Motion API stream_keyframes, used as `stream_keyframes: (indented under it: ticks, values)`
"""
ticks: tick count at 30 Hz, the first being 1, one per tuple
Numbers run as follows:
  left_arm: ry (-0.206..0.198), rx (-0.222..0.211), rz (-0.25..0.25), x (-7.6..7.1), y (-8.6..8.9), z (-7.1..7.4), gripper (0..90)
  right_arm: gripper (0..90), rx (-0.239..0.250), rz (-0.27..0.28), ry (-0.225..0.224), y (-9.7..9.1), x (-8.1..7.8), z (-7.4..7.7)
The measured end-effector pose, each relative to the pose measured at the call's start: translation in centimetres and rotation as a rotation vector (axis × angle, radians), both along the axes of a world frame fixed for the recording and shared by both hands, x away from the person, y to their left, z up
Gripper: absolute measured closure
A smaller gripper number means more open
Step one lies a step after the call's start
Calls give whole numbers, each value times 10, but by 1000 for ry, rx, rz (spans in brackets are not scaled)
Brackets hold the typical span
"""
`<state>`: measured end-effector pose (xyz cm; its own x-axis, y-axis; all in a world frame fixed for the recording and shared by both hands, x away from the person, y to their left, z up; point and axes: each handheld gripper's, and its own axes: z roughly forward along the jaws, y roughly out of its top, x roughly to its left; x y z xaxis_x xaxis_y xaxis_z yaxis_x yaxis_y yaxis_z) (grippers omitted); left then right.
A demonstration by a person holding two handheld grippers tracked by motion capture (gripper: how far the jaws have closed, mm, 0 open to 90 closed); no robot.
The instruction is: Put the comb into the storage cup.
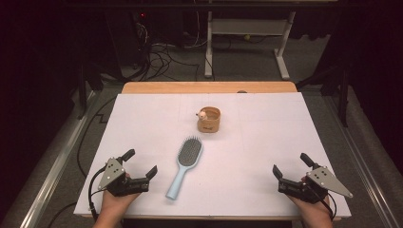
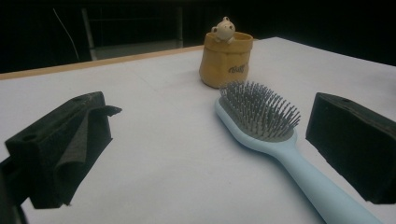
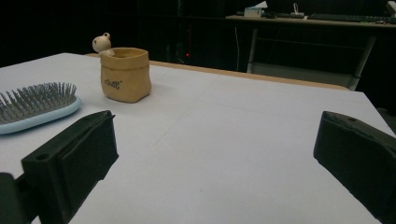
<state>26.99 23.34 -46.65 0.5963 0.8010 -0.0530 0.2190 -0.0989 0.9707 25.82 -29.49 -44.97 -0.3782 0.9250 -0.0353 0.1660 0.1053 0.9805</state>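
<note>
Both grippers wide open, empty: left gripper point(image 1: 141, 163) lower left, right gripper point(image 1: 290, 163) lower right. Light-blue plastic hairbrush point(image 1: 184, 165) lies mid-frame, below tan pouch-shaped cup point(image 1: 209, 119). Best approach, likely: left gripper straddles handle squarely, low to white counter point(image 1: 266, 137), closes mid-handle.

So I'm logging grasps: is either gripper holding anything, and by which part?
Nothing is held. Left gripper and right gripper are open; the hairbrush lies untouched.

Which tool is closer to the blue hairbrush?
Left. The left tool sits open just beside the hairbrush, near its handle, without touching it. The right tool is also open, much farther off across the white table.
</note>
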Motion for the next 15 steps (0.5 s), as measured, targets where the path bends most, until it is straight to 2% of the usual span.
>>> stream_keyframes:
  ticks: [1,8,15]
  values:
    - [11,-7,2,0,0,0,16,2,1,-1,2,0,0,0]
    - [14,3,3,0,0,0,18,2,2,-4,7,0,1,-1]
    - [35,2,-3,1,0,0,25,2,0,-2,14,1,2,-2]
